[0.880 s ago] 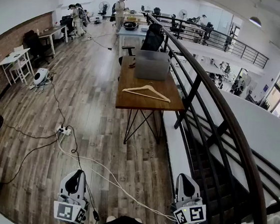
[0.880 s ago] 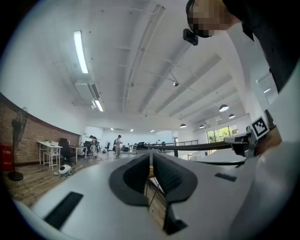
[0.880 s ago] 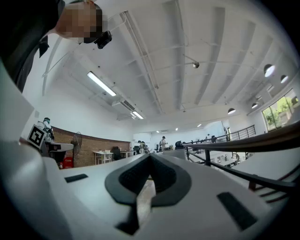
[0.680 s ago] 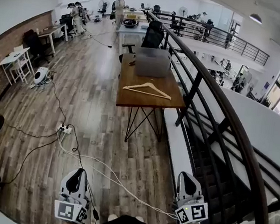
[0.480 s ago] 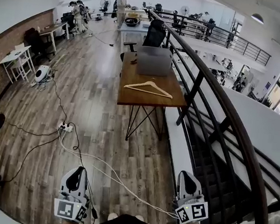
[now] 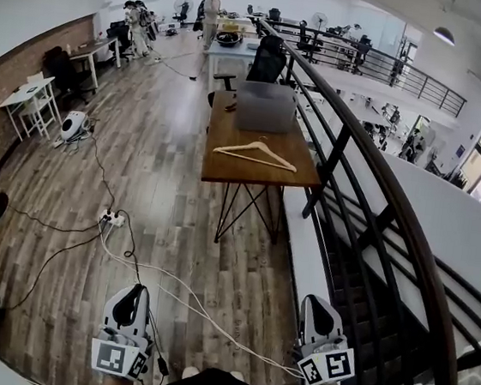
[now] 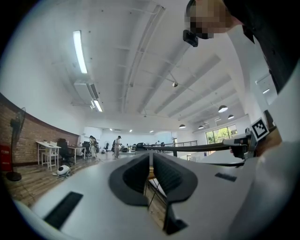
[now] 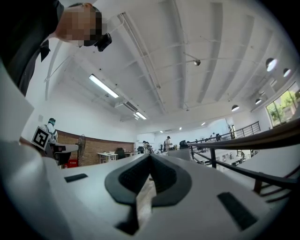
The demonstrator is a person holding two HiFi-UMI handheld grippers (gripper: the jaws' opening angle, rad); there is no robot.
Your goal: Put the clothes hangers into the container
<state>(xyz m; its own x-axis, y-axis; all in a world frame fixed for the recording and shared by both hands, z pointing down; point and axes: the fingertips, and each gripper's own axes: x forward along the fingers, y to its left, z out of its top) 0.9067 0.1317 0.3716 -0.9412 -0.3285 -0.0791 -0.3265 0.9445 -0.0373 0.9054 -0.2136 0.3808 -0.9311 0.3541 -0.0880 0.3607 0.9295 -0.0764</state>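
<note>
Wide wood-plank floor (image 6: 156,178) lies open ahead and to my left, clear walking room up to the table. A black metal railing (image 6: 371,185) bounds the right side, with a stairwell drop beyond it. The wooden table (image 6: 226,170) stands on thin black hairpin legs, its right edge close to the railing. The grey boxy container (image 6: 263,112) sits at the table's far end. The clothes hanger (image 6: 255,154), pale wood and triangular, lies flat on the table on the near side of the container, apart from it. A white cable (image 6: 201,312) snakes across the floor between me and the table.

Left gripper (image 6: 131,300) and right gripper (image 6: 315,306) are low and near me, well apart from the table. Both are level, with the dark ribbed pads closed together on nothing.

Against the earlier frames almost nothing differs: grippers in the same spots, hanger unmoved, view nudged slightly.
</note>
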